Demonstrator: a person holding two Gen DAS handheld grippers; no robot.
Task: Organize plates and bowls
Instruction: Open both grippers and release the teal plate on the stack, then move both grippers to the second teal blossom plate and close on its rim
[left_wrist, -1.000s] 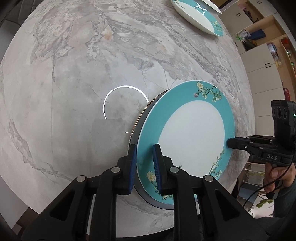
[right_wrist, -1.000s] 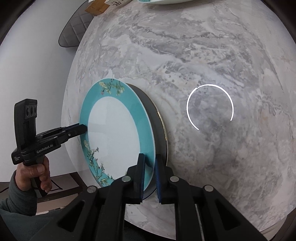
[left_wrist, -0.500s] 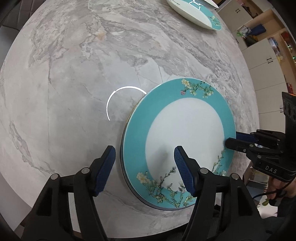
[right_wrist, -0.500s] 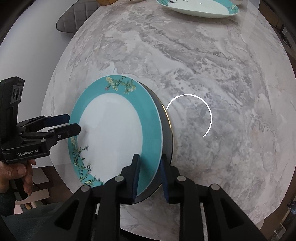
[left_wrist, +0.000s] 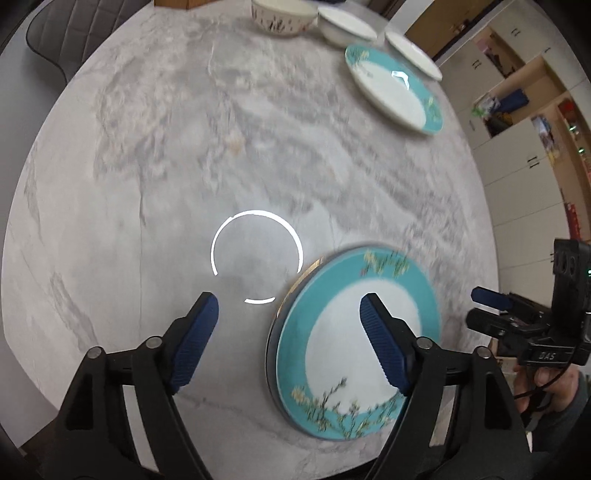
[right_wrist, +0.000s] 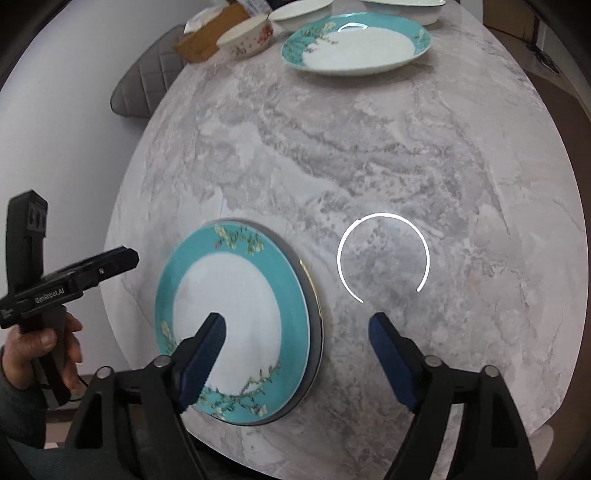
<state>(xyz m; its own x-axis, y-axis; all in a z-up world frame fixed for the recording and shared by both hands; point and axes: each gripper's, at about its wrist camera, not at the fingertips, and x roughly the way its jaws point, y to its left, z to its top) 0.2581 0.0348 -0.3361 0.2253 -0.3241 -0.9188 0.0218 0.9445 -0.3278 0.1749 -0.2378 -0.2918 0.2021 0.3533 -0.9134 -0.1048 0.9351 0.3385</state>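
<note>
My left tool and right tool are black angular frames with silver screws and ribbed blue pads. White lettering marks each handle, and my sleeves are dark grey.

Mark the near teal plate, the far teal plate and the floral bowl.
near teal plate (right_wrist: 225, 295): right wrist view, white centre.
far teal plate (right_wrist: 365, 48): right wrist view, white centre.
floral bowl (right_wrist: 247, 40): right wrist view, outer wall.
</note>
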